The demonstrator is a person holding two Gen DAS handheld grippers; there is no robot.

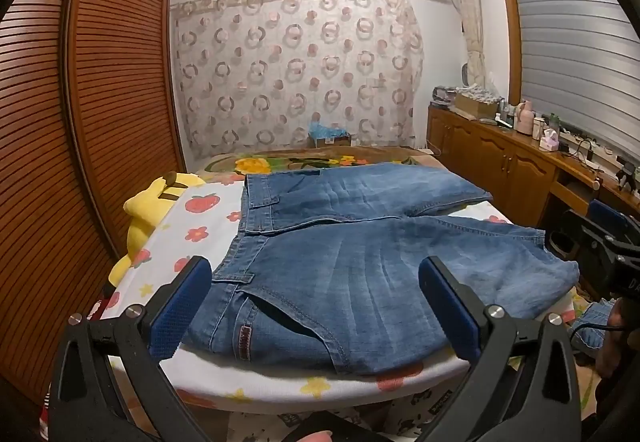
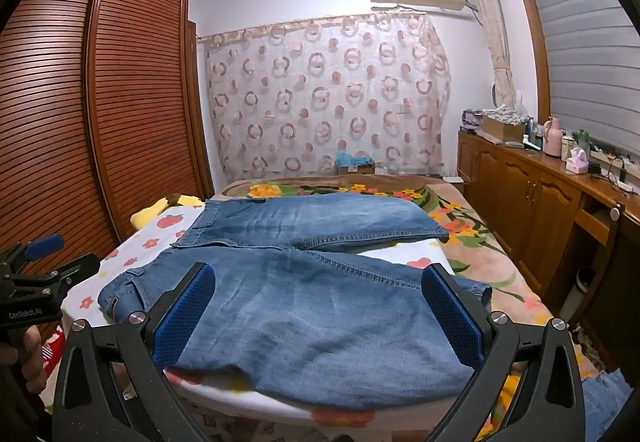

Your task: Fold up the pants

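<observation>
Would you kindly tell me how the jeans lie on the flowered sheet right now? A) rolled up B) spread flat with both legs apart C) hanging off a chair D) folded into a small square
B: the jeans lie flat on the flowered sheet, waistband toward the yellow plush toy, the two legs side by side and unfolded.

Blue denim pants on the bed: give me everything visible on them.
The blue denim pants look like faded, slightly wrinkled jeans with a belt-looped waistband, a slanted pocket and a small brown label. They lie unfolded and flat on the fruit-print white sheet, waistband to the left, two legs spread rightward. Neither open gripper touches them.
</observation>
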